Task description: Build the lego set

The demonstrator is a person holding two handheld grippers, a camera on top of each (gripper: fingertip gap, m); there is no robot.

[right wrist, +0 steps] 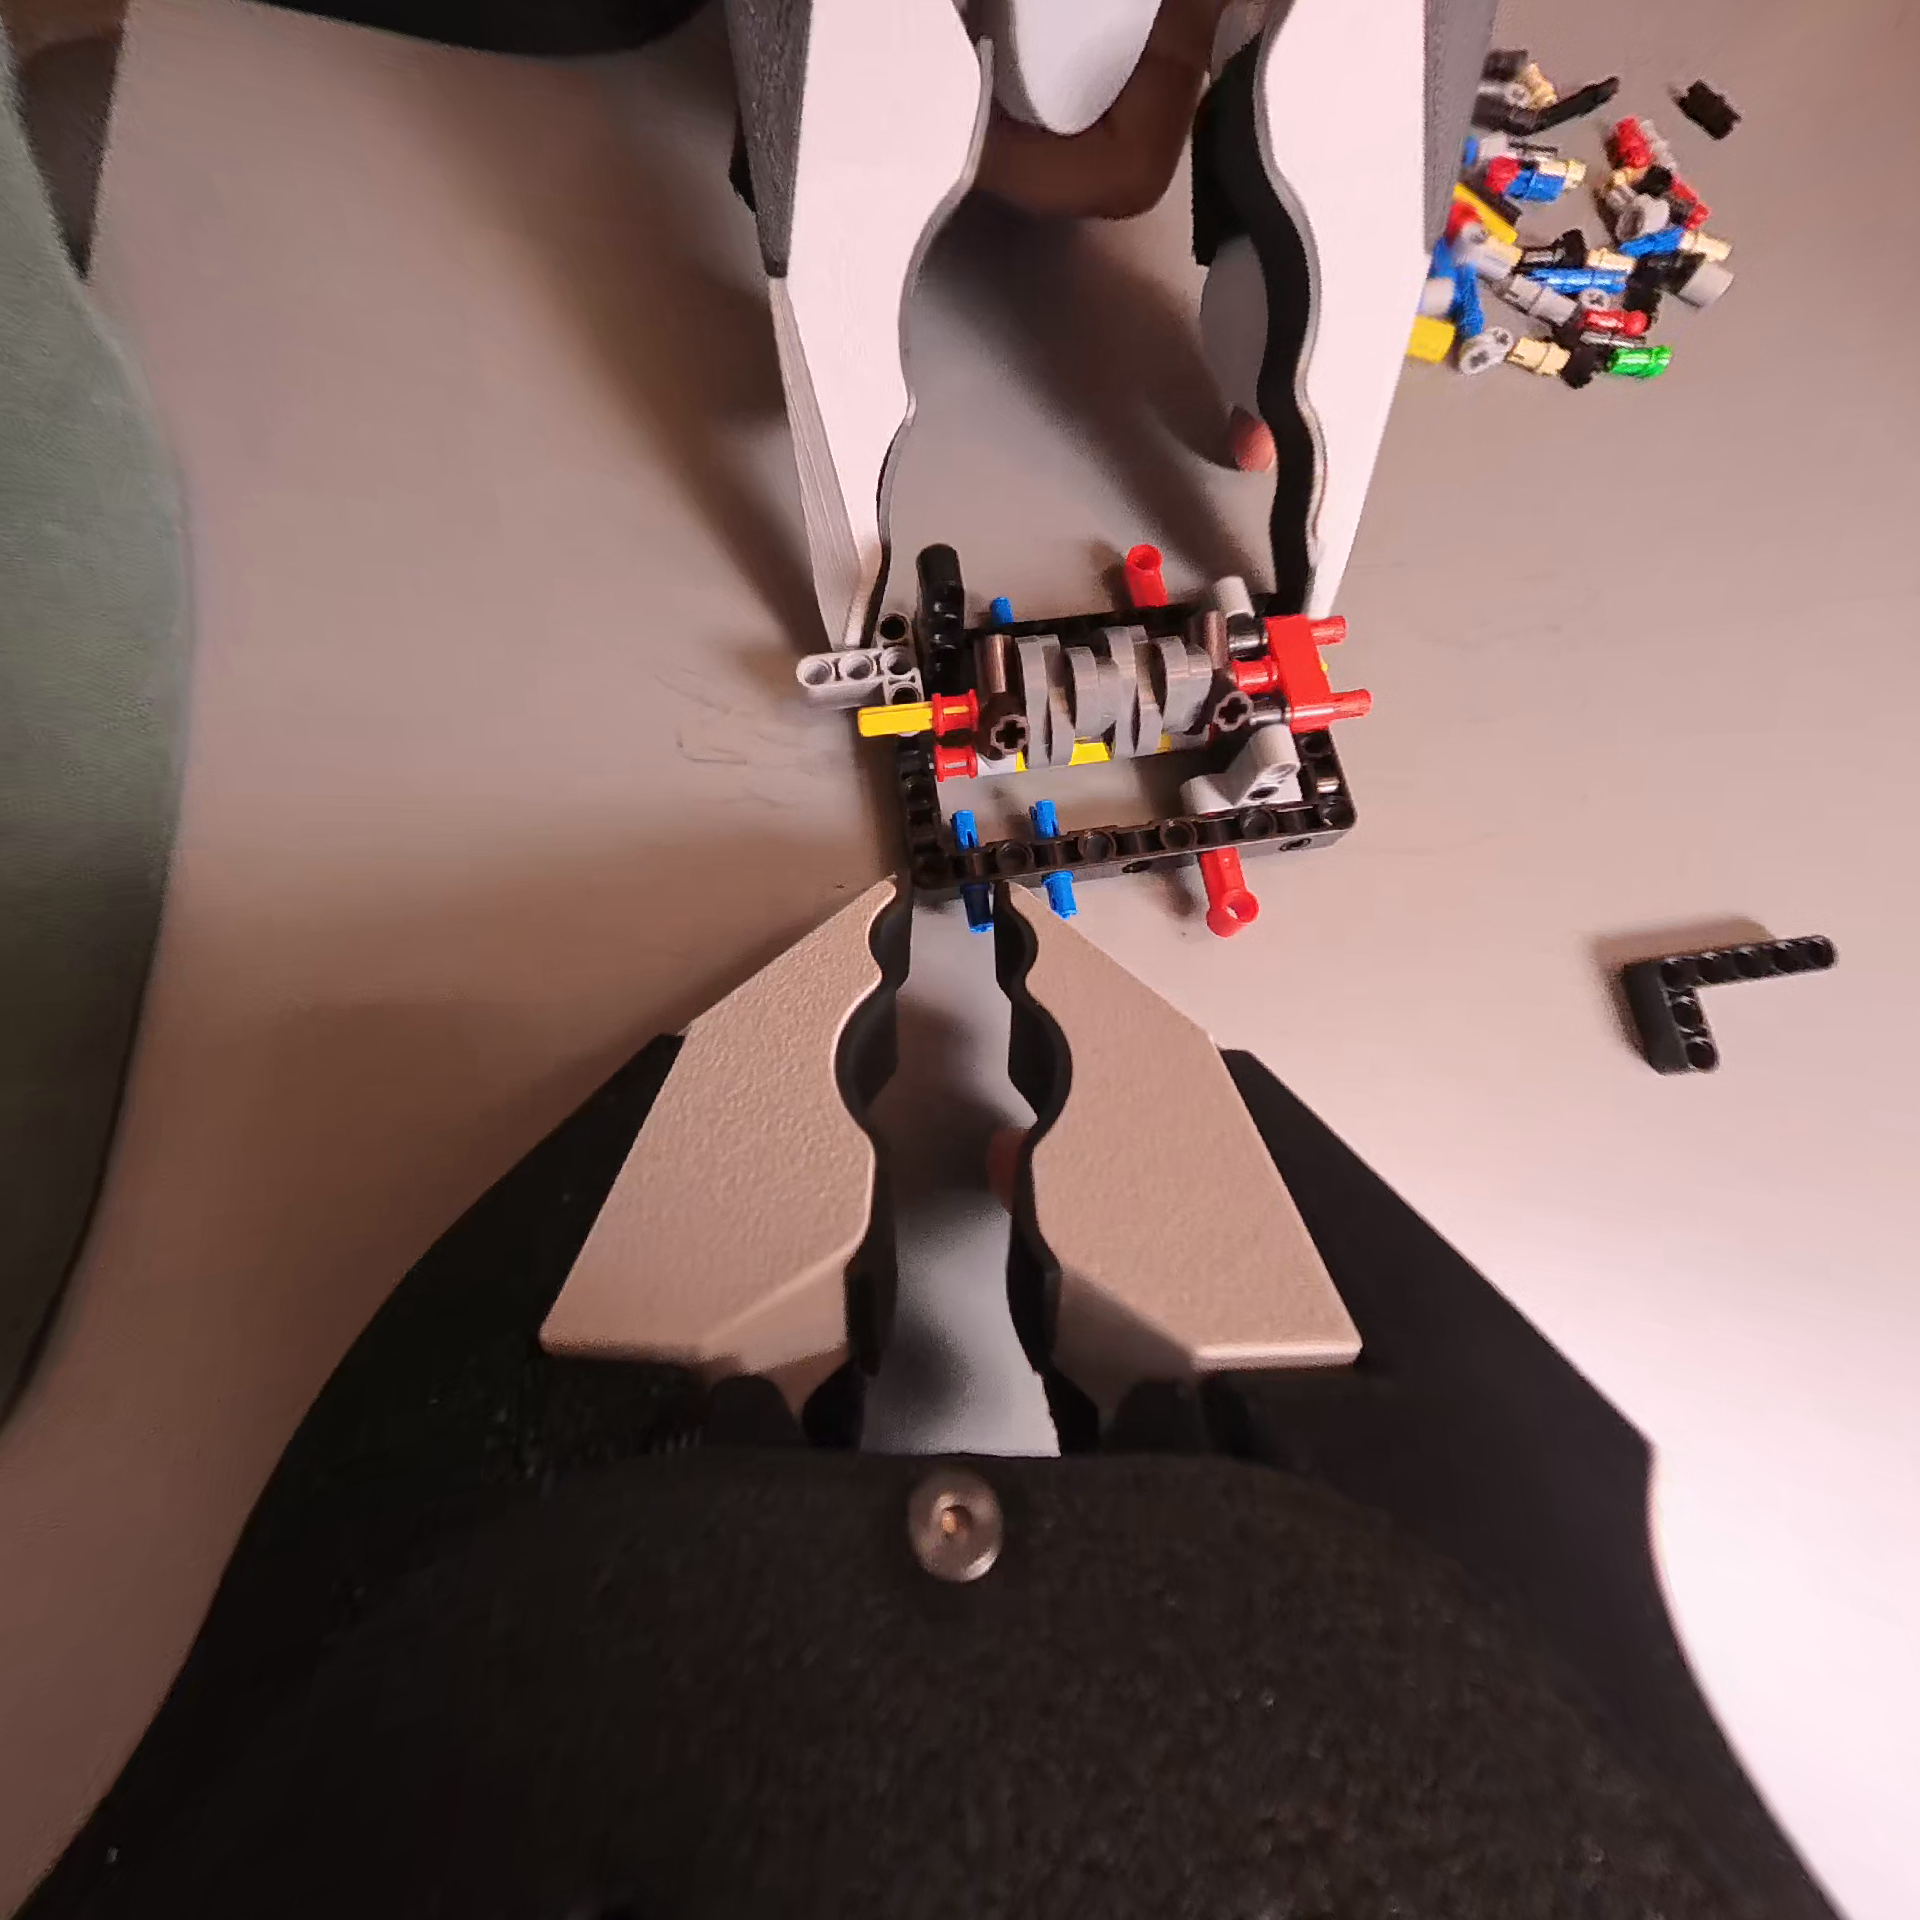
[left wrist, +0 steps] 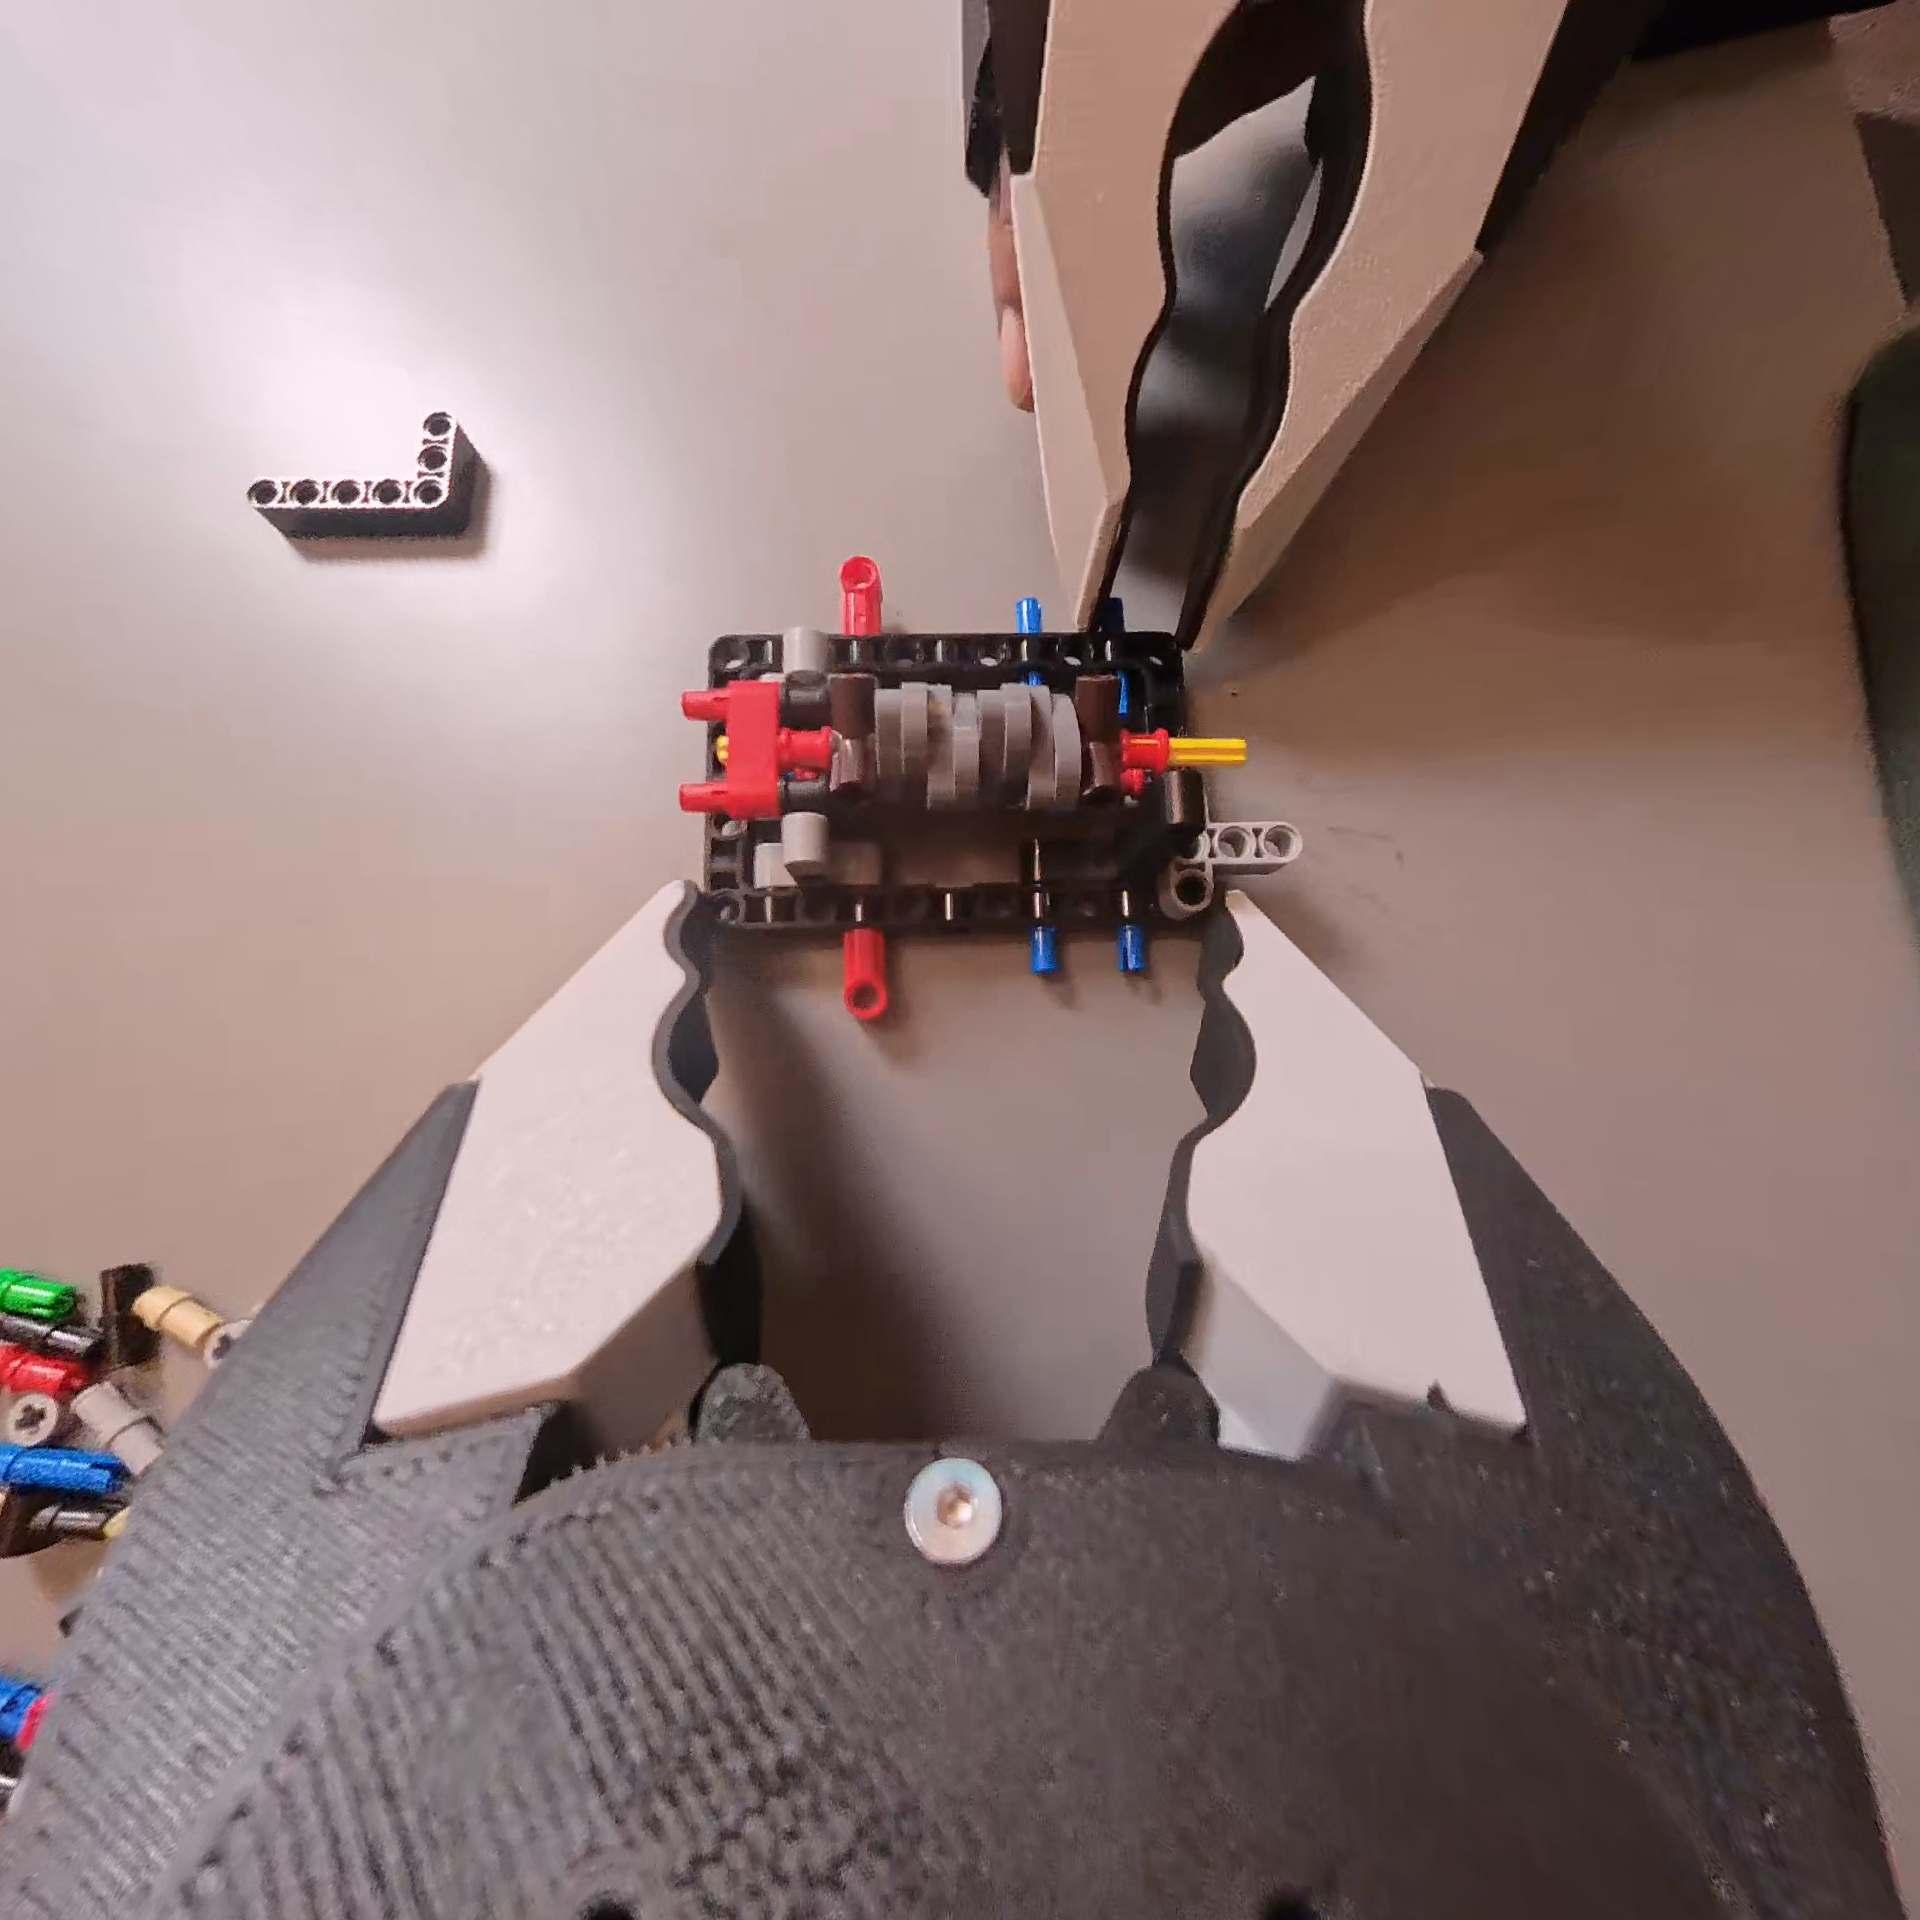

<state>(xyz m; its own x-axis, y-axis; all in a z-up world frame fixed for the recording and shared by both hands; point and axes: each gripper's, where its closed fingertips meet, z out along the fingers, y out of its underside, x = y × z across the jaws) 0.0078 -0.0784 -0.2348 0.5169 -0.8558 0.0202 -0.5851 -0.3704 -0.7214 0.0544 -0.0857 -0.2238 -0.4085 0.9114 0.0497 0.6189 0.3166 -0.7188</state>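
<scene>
The Lego assembly (left wrist: 945, 769) is a black rectangular frame with grey gears, red connectors, a yellow axle and blue pins, flat on the table. It also shows in the right wrist view (right wrist: 1122, 727). My left gripper (left wrist: 956, 909) is open wide, its tips against the frame's two near corners; from the other side it (right wrist: 1081, 613) straddles the frame's ends. My right gripper (right wrist: 951, 894) stands narrowly open at the opposite long edge, with a blue pin (right wrist: 975, 906) that sticks out of the frame between its tips. It enters the left wrist view from above (left wrist: 1140, 629).
A black L-shaped beam (left wrist: 364, 488) lies apart on the table, also in the right wrist view (right wrist: 1714, 987). A pile of loose coloured pins and connectors (right wrist: 1569, 249) lies beyond the left gripper, at the lower left in its own view (left wrist: 62, 1392). A green soft object (right wrist: 73, 727) borders the table. Tip to tip, the grippers are about 6 cm apart.
</scene>
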